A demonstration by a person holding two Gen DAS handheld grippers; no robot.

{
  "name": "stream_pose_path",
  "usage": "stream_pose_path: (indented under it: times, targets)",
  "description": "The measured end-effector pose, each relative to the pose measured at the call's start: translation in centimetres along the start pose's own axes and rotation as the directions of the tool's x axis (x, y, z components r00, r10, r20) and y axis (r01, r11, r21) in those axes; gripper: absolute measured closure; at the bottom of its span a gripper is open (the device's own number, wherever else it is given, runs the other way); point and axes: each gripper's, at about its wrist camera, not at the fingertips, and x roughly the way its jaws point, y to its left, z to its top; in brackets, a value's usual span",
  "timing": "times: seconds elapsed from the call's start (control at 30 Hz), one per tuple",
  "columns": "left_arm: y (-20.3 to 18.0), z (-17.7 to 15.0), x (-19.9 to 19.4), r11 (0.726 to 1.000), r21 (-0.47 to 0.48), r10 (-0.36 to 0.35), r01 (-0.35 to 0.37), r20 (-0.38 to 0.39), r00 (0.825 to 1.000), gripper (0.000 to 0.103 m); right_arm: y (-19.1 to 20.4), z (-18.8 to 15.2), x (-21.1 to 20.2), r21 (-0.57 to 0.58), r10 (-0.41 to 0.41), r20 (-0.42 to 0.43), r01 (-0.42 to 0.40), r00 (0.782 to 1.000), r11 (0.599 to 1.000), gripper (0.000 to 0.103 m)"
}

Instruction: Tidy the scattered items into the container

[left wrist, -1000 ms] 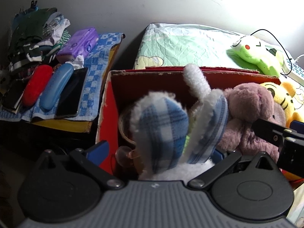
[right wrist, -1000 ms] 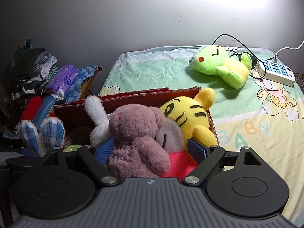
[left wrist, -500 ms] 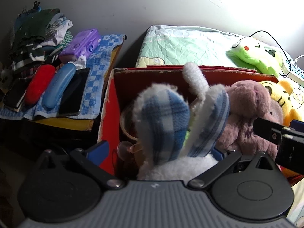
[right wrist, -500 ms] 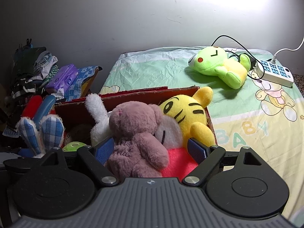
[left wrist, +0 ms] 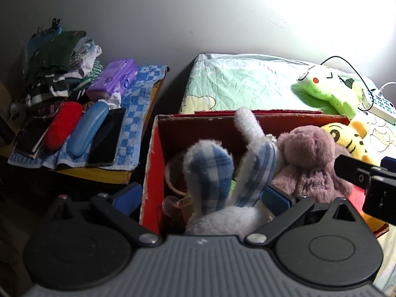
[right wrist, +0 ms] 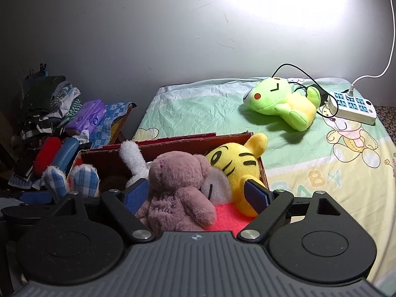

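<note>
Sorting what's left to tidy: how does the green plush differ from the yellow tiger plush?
The green plush lies out on the bed sheet, while the yellow tiger plush sits inside the red box. The green one lies alone with a black cable across it; the tiger is packed against the mauve bear. The tiger has black stripes; the green one has none. Both are soft toys.
</note>
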Motion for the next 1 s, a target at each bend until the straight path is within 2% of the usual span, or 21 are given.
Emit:
stream_pose_path:
  times: [0.13,0.67,0.77,1.0]
  targets:
    - [0.0,-0.3,-0.8,1.0,-0.001,0.016,-0.016,-0.006,1.0,0.001,0.3,0.0,-0.6,0.003,0.015,-0.017,-0.015,1.0,1.0,0.016]
    - [0.0,-3.2,-3.7,1.0,-0.002,-0.004,0.004,-0.008,1.0,0.001,0.9,-1.9,-3.7,-0.003,0.009,-0.001,-0.009,1.0,1.0,0.017]
    - [-0.2,-3.6,-3.8,1.0,-0.007,-0.01,0.01,-0.016,1.0,0.001,0.8,-2.3,-4.0,-0.006,0.009,0.002,-0.009,1.0,1.0,0.022]
    - [-1.1,-4.2,-4.0,1.0,0.006,-0.001,0.001,-0.012,1.0,0.003,0.3,-3.0,-4.6,0.009,0.006,0.003,-0.006,1.0,1.0,0.024]
